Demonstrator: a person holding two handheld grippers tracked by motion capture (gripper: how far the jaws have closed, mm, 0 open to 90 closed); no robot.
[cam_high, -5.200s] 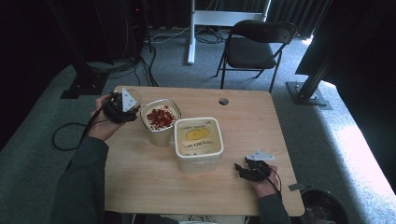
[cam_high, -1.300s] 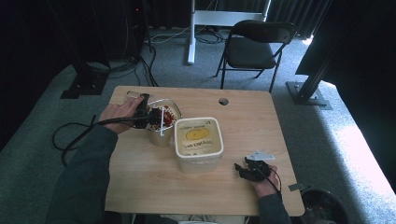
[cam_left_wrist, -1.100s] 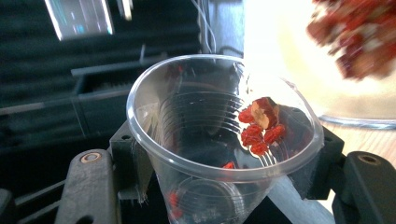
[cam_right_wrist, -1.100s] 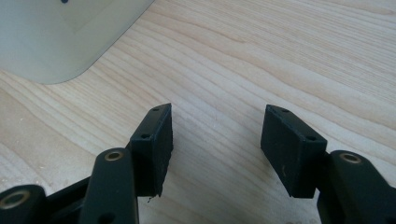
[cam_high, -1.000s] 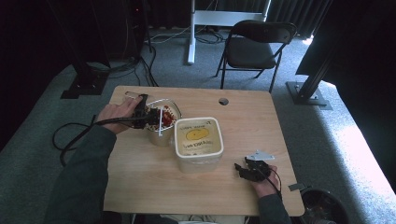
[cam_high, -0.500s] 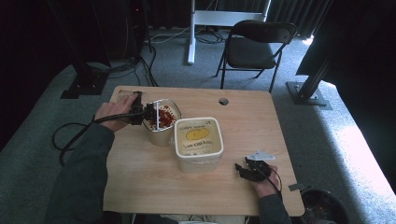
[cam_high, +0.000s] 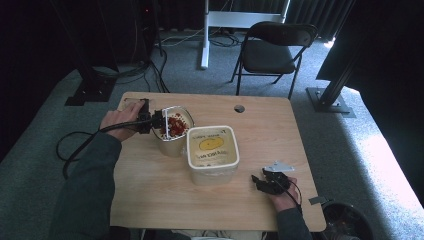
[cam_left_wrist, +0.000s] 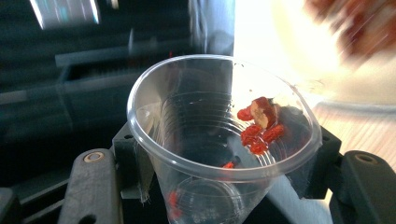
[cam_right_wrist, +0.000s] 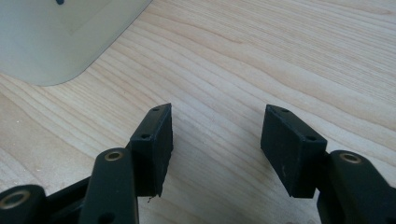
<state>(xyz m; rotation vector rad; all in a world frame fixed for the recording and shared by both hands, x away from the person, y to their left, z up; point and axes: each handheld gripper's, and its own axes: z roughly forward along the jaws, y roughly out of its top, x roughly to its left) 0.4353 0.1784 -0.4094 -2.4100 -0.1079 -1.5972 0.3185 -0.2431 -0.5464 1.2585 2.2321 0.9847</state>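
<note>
black folding chair (cam_high: 278, 50) on grey carpet (cam_high: 210, 80), perhaps sunlit.

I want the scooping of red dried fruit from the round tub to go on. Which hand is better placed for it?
Left. The left gripper already clamps the clear plastic cup, with a few red pieces inside, at the round tub. The right gripper rests open on the table, beyond the lidded tub.

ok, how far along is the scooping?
Done: left tool grips the clear cup, a few red pieces in it. In hand: cup tipped at the open tub of red pieces. Left: a fuller scoop; lidded tub untouched, right tool open on the table.
</note>
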